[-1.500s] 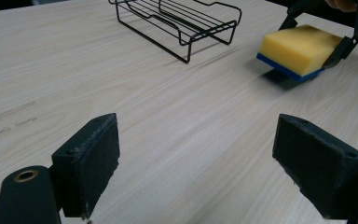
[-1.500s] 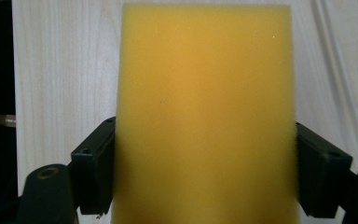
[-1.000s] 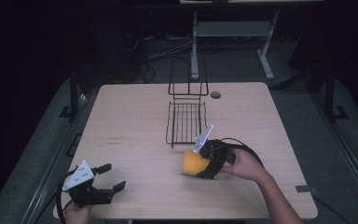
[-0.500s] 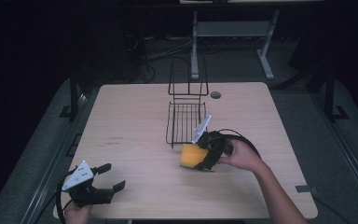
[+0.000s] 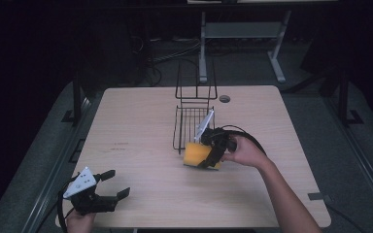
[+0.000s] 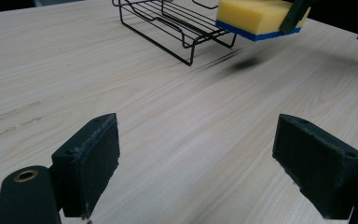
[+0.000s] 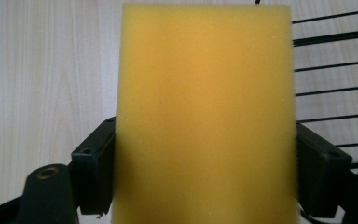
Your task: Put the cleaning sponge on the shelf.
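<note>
Two hand-held grippers work over a pale wooden worktop (image 5: pixel 141 126), and the whole coming move turns on how one sponge sits relative to one wire rack. In the high view the right gripper (image 5: pixel 212 154), held by the person's right hand (image 5: pixel 243 153), has its jaws clenched on a yellow sponge (image 5: pixel 196 155) with a blue scouring layer underneath. The sponge is lifted clear of the wood, which the left gripper view confirms: its blue underside hangs above a soft shadow on the worktop. It sits just at the near right corner of a black wire rack (image 5: pixel 190 125), whose flat bed lies on the worktop and whose upright back rises at the far end.

In the right gripper view the sponge (image 7: pixel 205 116) stands lengthwise between the two black jaws, its long axis running straight away from the gripper, with the jaws pressing its two long sides. The rack's wires (image 7: pixel 331 65) show to the right of the sponge there, with bare wood to the left. So the rack lies beside and slightly beyond the sponge, not under it; judging from this, the sponge would need to travel sideways and a little farther from the person to sit over the rack's bed.

The left gripper (image 5: pixel 110 187) rests at the near left corner of the worktop, well apart from the sponge and rack, its jaws released and spread wide with nothing between them. The right hand is by far the nearer
</note>
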Tool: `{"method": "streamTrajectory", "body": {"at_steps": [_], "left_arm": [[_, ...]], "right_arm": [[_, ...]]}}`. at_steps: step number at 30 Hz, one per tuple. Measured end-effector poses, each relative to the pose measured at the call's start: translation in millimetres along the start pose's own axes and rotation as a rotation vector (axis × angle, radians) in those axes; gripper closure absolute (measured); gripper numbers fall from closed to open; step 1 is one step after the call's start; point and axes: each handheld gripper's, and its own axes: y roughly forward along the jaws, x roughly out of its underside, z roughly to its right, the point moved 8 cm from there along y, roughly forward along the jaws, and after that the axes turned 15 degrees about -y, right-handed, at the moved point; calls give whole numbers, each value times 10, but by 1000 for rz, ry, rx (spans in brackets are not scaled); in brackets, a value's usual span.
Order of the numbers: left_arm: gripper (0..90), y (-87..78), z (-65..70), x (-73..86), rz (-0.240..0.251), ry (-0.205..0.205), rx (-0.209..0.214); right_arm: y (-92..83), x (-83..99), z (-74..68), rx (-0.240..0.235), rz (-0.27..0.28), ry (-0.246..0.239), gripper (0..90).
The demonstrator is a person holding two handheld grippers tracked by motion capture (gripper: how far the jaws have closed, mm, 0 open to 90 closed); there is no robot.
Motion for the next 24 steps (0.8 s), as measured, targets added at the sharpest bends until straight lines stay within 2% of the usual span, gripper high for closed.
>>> {"method": "streamTrajectory", "body": {"at_steps": [10,21,24], "left_arm": [[140,0,-7,4,-1,-5,0],[140,13,-7,12,-6,-6,2],[140,15,-7,15,-6,-7,2]], "right_arm": [[17,-42,162,1,-8,-19,215],[9,-93,312,-8,-16,-13,216],[20,-77,376,-16,-13,1,215]]}}
